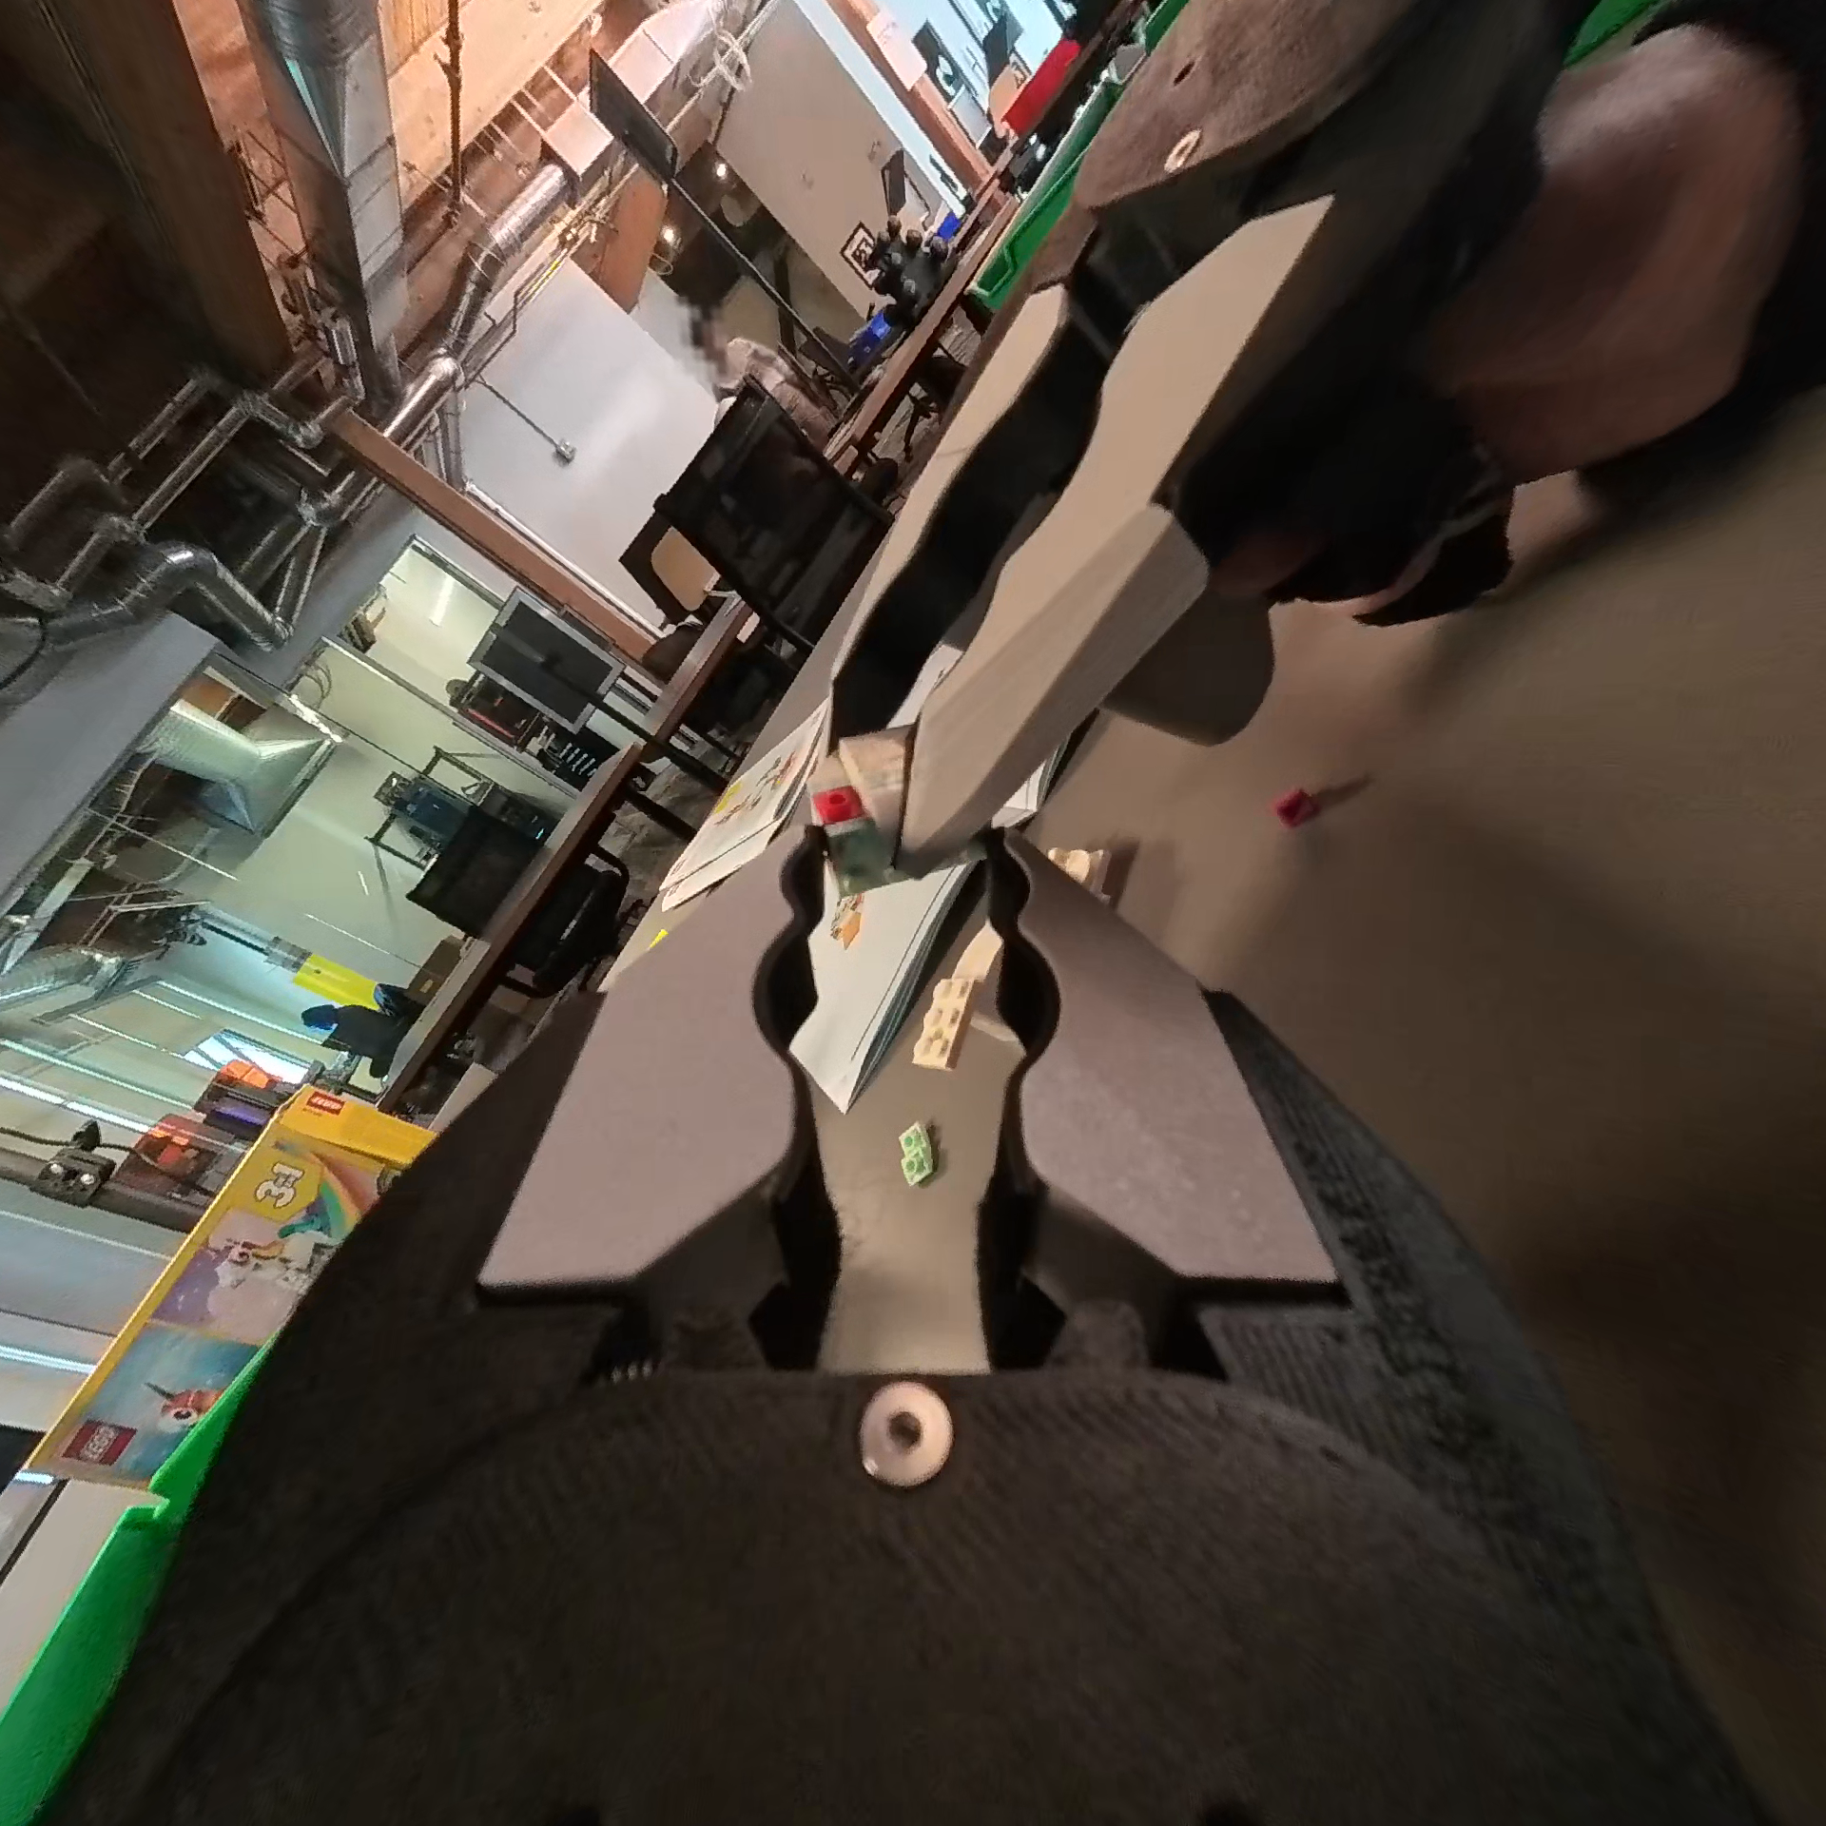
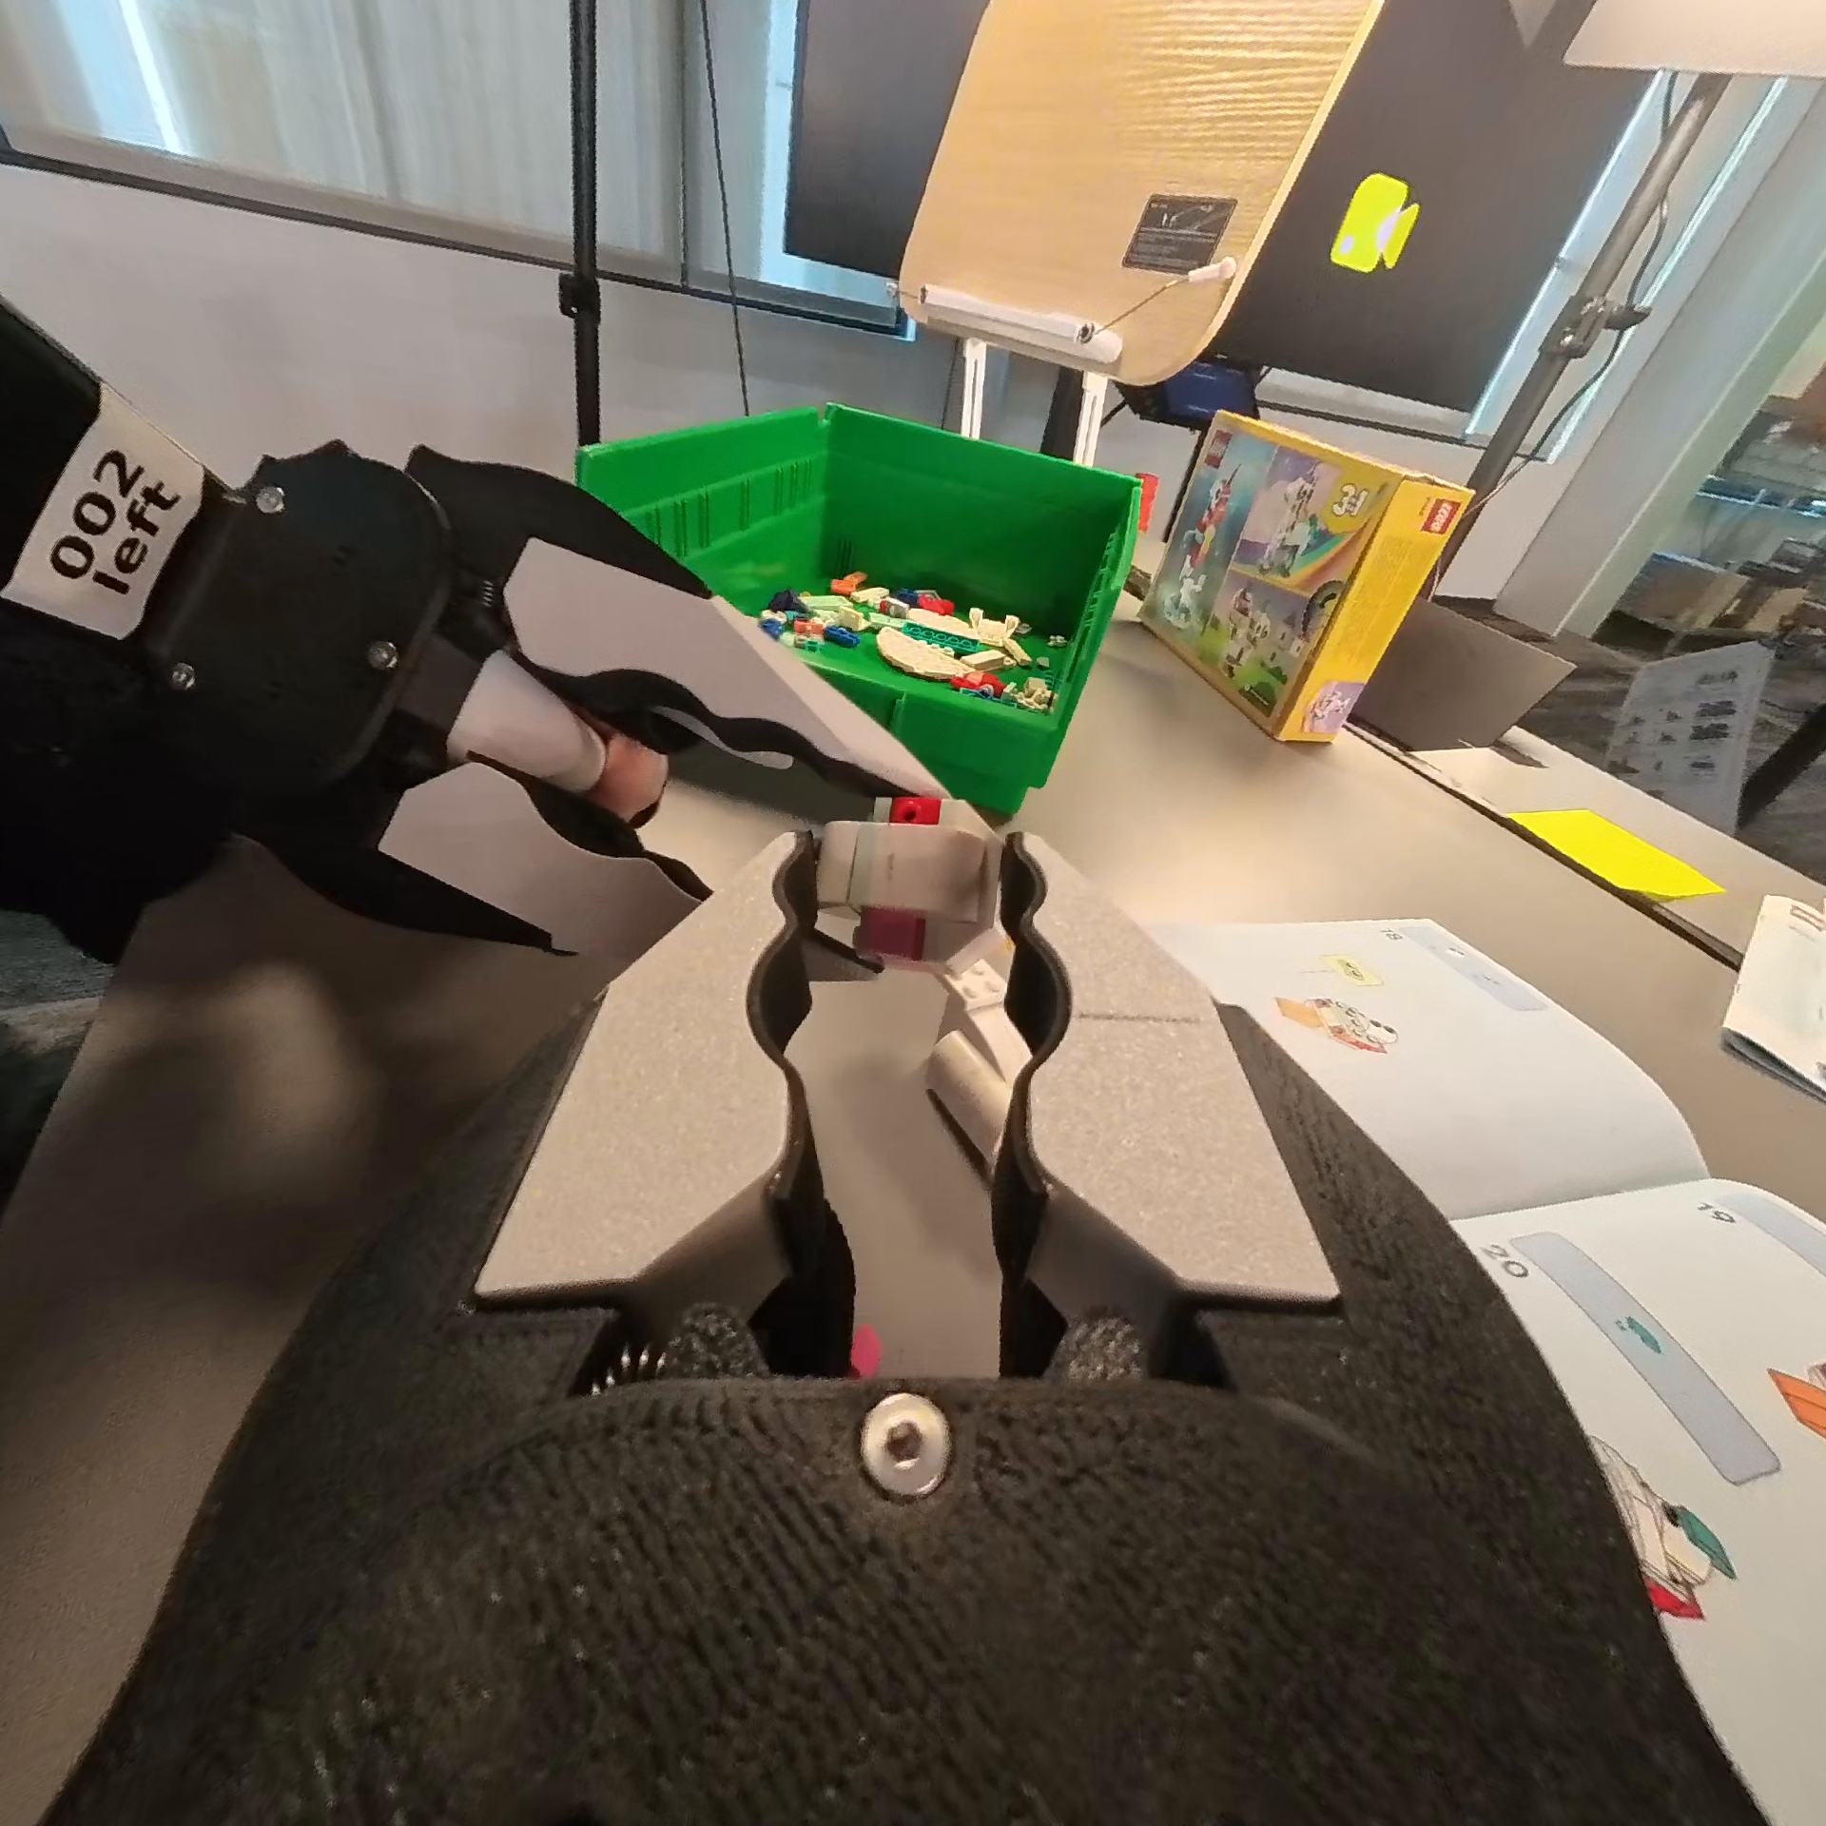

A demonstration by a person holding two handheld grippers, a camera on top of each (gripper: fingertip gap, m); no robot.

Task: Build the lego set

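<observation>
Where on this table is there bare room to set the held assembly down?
Bare tabletop lies between the green bin, the set's box and the open booklet. Crowded: loose bricks under the right gripper beside the booklet.

Right gripper fingers hide the lower part of the white lego assembly; instruction booklet cut off at the right edge.

Wooden book stand, dark monitor, yellow note on table.
</observation>
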